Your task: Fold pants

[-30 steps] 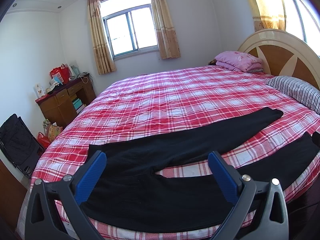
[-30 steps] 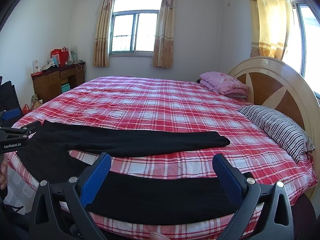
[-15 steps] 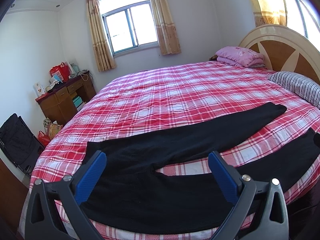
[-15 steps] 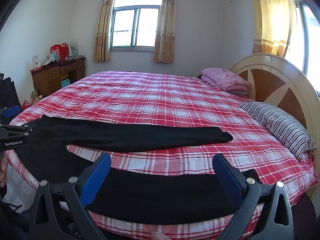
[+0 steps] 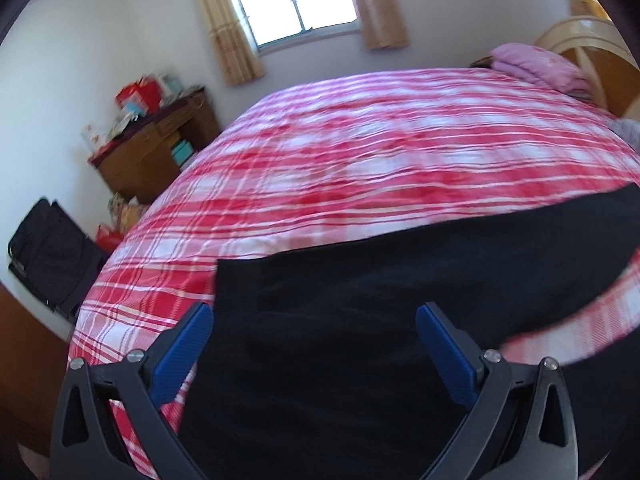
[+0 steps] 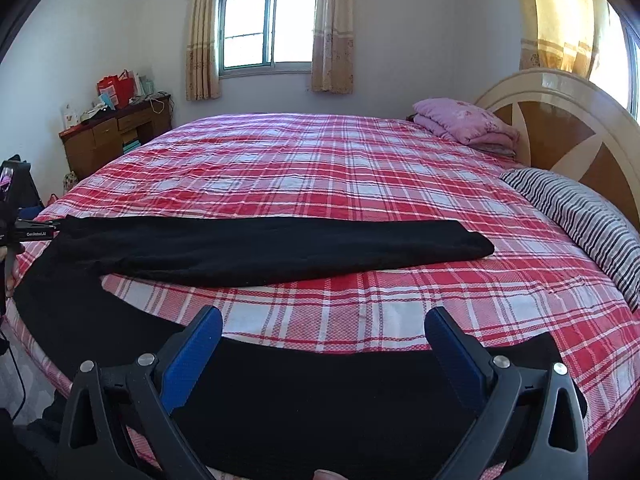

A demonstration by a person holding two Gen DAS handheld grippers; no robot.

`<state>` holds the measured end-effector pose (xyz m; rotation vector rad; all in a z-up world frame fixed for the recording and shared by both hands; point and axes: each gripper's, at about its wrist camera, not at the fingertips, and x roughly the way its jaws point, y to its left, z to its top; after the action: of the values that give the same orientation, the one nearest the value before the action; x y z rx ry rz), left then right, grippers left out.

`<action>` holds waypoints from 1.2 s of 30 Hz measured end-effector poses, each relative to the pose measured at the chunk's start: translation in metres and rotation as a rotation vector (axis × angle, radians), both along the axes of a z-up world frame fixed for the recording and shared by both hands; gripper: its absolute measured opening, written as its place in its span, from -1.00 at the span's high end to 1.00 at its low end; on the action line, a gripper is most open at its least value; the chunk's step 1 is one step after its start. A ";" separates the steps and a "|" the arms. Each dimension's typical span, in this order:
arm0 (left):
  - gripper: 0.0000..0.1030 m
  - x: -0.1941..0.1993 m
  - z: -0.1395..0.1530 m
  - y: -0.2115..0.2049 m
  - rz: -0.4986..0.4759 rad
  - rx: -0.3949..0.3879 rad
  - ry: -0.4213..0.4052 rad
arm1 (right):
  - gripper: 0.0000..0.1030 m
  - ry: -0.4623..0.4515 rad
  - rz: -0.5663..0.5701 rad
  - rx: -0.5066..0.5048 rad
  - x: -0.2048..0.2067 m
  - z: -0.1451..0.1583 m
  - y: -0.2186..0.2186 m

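Note:
Black pants [image 6: 280,248] lie spread flat on a bed with a red plaid cover [image 6: 320,168], waist at the left, the two legs splayed apart toward the right. In the left wrist view my left gripper [image 5: 314,320] is open, close over the waist end of the pants [image 5: 340,320]. In the right wrist view my right gripper [image 6: 324,320] is open above the near leg [image 6: 340,392], near its cuff end. The left gripper's body [image 6: 24,232] shows at the left edge there.
A striped pillow [image 6: 580,216] and a folded pink blanket [image 6: 468,124] lie by the wooden headboard [image 6: 560,120] at the right. A wooden desk [image 6: 112,132] with bags stands at the far left wall. A black suitcase [image 5: 52,252] stands beside the bed.
My left gripper has dropped and moved in close over the waist of the pants; its view is blurred by the motion. My right gripper has barely moved.

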<state>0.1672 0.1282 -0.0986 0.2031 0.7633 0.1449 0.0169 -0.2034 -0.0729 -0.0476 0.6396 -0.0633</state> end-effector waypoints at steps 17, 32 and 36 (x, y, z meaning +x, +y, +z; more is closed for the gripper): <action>0.04 0.111 -0.055 0.097 0.059 -0.142 0.203 | -0.80 0.103 -0.080 -0.010 0.100 -0.018 -0.077; 0.68 0.116 -0.061 0.095 0.001 -0.148 0.226 | -0.50 0.160 -0.202 0.039 0.146 -0.018 -0.161; 0.68 0.119 -0.062 0.097 0.005 -0.171 0.230 | -0.50 0.176 -0.246 0.071 0.160 -0.016 -0.189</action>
<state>0.2867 0.2254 -0.1602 0.0555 0.9998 0.0603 0.1774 -0.3924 -0.0885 0.0955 0.8212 -0.2759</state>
